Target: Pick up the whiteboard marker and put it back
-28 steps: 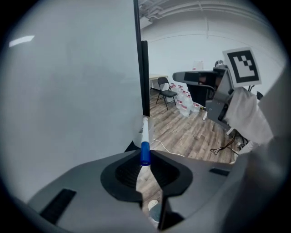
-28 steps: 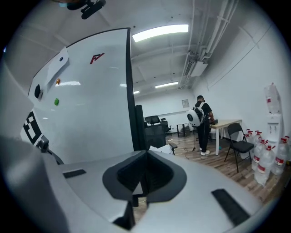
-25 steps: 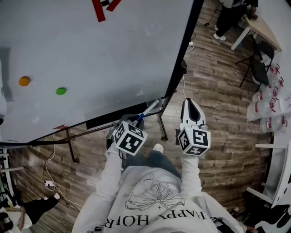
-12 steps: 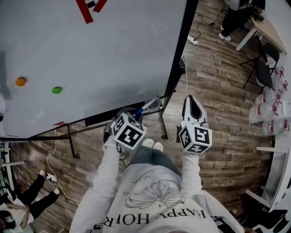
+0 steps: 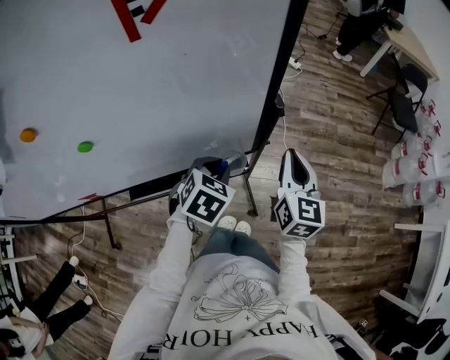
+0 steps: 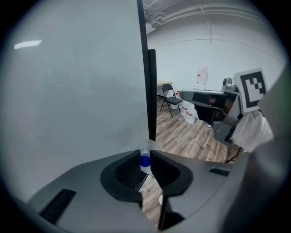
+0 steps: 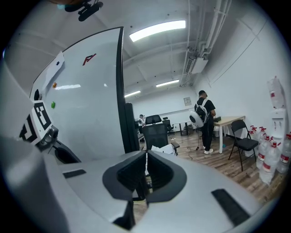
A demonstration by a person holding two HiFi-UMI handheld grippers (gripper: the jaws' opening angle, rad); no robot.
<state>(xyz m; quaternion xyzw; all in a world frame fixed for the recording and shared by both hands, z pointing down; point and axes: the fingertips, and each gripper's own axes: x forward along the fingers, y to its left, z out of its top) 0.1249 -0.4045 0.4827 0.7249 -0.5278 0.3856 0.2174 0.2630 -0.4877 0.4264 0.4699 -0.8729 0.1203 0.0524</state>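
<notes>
The whiteboard marker (image 5: 223, 166), white with a blue end, is held in my left gripper (image 5: 219, 169), close to the lower right corner of the big whiteboard (image 5: 140, 84). In the left gripper view the marker's blue end (image 6: 144, 161) sits pinched between the two dark pads, with the whiteboard (image 6: 68, 91) filling the left side. My right gripper (image 5: 294, 157) hangs to the right of the board's black edge, over the wooden floor. Its jaws meet with nothing between them in the right gripper view (image 7: 145, 154).
An orange magnet (image 5: 28, 134), a green magnet (image 5: 85, 147) and red tape (image 5: 133, 14) are on the board. The board's stand legs (image 5: 249, 200) are below my grippers. A folding chair (image 5: 401, 105), a table (image 5: 415, 49), water bottles (image 5: 415, 169) and a standing person (image 5: 358, 24) are at the right.
My left gripper has shifted a little up and toward the board's lower corner with the marker still in it; less of the marker shows. The right gripper has stayed put.
</notes>
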